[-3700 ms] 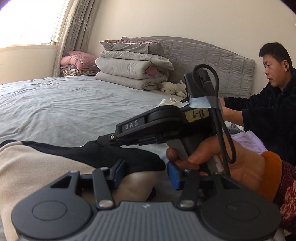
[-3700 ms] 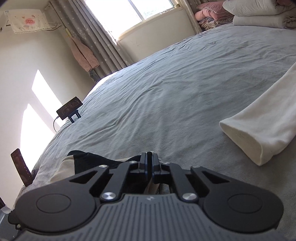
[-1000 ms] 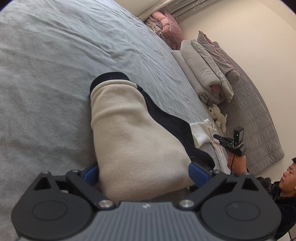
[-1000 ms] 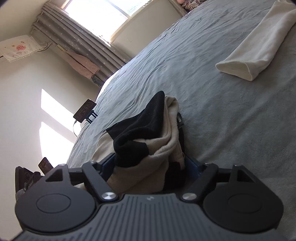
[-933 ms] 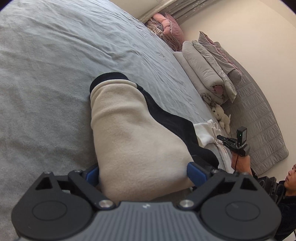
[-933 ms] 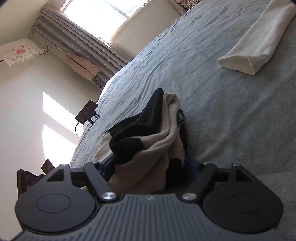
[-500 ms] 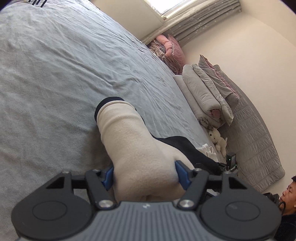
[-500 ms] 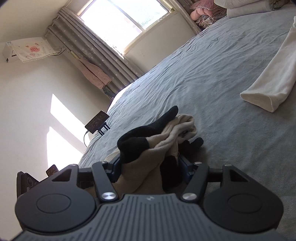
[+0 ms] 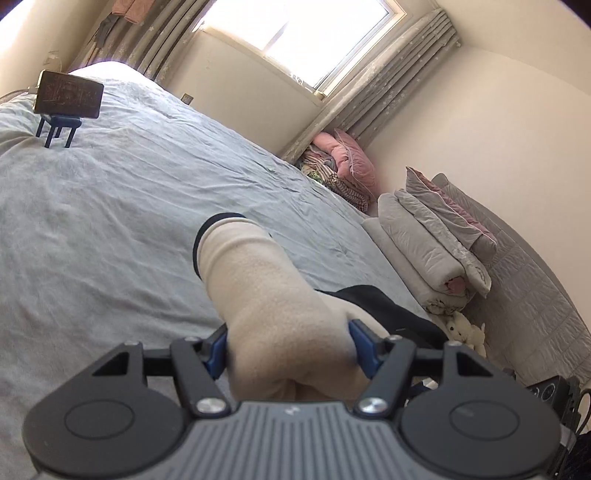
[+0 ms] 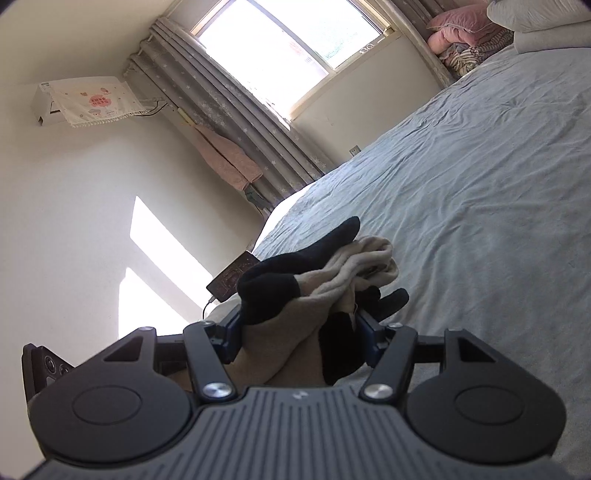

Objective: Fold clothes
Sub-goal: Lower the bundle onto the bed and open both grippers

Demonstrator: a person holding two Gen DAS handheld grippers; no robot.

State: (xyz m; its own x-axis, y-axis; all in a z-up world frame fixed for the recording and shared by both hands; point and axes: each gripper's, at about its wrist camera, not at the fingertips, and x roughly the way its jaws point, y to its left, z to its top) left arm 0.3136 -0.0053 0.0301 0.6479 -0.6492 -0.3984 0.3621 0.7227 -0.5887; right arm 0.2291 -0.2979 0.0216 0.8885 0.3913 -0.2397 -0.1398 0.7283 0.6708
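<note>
Daylight from blown-out window; sun patches on wall; fisheye bending, dark corners.

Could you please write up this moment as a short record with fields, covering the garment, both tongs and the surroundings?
garment: beige and black fleece top, folded into a thick bundle
left tongs: shut on the beige end of the bundle, blue pads pressing both sides
right tongs: shut on the bunched beige and black end
surface: grey bed sheet, wrinkled
on the bed: phone on a small blue stand
at the headboard: stacked grey quilts, pink pillow, small white plush toy
light: bright window with grey curtains
</note>
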